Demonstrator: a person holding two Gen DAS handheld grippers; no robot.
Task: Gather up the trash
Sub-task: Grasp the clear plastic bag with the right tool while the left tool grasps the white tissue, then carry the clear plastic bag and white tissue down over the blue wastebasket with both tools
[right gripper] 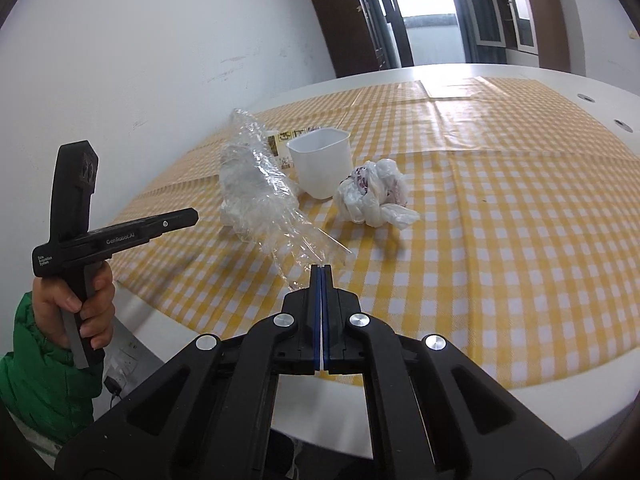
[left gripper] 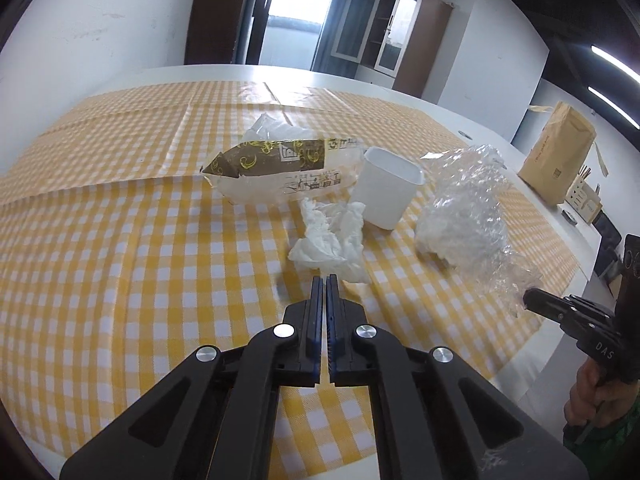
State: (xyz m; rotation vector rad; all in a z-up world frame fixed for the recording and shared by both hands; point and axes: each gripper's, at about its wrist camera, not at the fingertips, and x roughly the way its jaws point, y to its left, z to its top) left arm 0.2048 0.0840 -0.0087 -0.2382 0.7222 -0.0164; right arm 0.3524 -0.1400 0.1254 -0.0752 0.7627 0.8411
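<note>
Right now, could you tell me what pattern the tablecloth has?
The tablecloth is yellow-and-white gingham check, clearest in the left wrist view.

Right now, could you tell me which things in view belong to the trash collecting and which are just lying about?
For the job:
- crumpled tissue
- clear plastic wrap
- printed wrapper
- crumpled plastic bag
- white container, seemingly the bin

Just lying about:
- brown paper bag
- checked tablecloth
- small box beside the paper bag
</note>
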